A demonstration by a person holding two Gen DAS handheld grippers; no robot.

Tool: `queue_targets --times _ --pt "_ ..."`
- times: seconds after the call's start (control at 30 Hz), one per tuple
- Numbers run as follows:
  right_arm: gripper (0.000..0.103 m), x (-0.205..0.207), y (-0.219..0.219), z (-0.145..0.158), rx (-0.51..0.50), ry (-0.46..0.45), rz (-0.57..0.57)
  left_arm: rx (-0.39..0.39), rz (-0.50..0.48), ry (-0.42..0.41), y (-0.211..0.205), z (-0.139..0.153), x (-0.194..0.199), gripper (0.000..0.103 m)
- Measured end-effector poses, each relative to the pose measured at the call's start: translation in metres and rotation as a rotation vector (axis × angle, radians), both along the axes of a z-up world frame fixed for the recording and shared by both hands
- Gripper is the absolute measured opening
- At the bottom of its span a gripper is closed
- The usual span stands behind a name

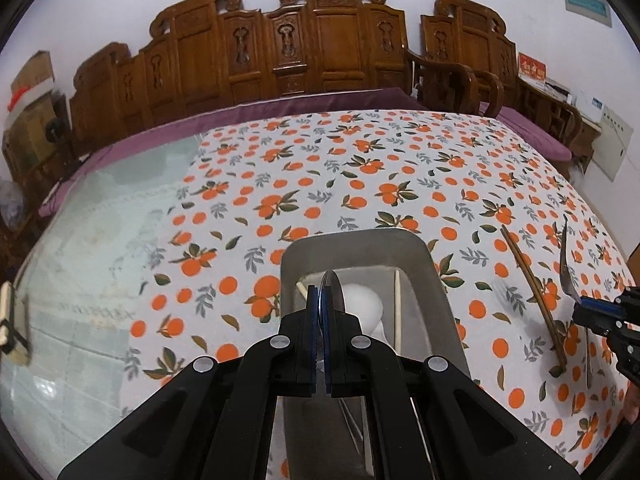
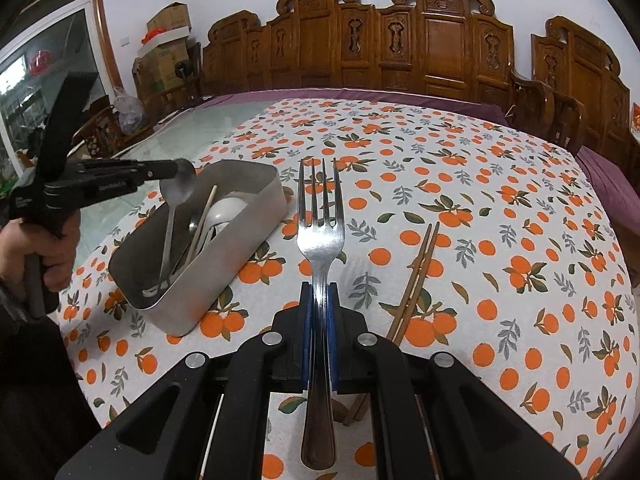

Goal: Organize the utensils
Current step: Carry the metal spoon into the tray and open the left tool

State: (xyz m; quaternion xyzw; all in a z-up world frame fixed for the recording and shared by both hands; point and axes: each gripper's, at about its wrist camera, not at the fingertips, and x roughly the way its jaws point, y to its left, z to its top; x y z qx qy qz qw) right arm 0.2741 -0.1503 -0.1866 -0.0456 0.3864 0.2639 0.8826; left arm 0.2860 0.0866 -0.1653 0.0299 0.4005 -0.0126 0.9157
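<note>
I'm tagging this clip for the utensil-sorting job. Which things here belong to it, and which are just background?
Job:
left gripper, shut on a metal spoon
right gripper, shut on a fork
metal tin holding a white spoon
brown chopsticks

Background:
carved wooden bench
cardboard boxes

A dull brushed metal is seen on the rectangular box [image 2: 240,216], its walls matt and lightly scuffed. The fork [image 2: 322,240] is made of polished steel, glossy at the tines. The metal spoon [image 2: 180,188] at the left is likewise shiny. A smooth white glazed spoon [image 2: 230,210] is seen inside the box. The chopsticks [image 2: 416,280] at the right are of brown matt wood. The tablecloth [image 2: 500,240] looks smooth, printed with oranges. The far benches [image 2: 400,40] are of carved, varnished wood.
</note>
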Motion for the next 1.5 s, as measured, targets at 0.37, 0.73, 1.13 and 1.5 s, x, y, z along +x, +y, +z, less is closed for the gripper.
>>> queue_targets --times 0.37,0.73,1.13,1.5 --pt "0.008 -0.004 0.013 -0.001 0.009 -0.008 -0.006 -0.067 0.008 0.017 0.003 -0.017 0.020 0.001" --pt "0.008 -0.005 0.014 0.003 0.034 -0.006 -0.017 -0.081 -0.005 0.011 -0.003 -0.016 0.025 0.019" --pt "0.008 -0.009 0.044 0.019 0.061 -0.004 0.005 -0.091 -0.001 -0.038 0.013 0.007 0.003 0.030" --pt "0.008 0.009 0.091 0.029 0.121 0.018 0.012 -0.106 0.039 -0.077 0.043 0.023 -0.005 0.049"
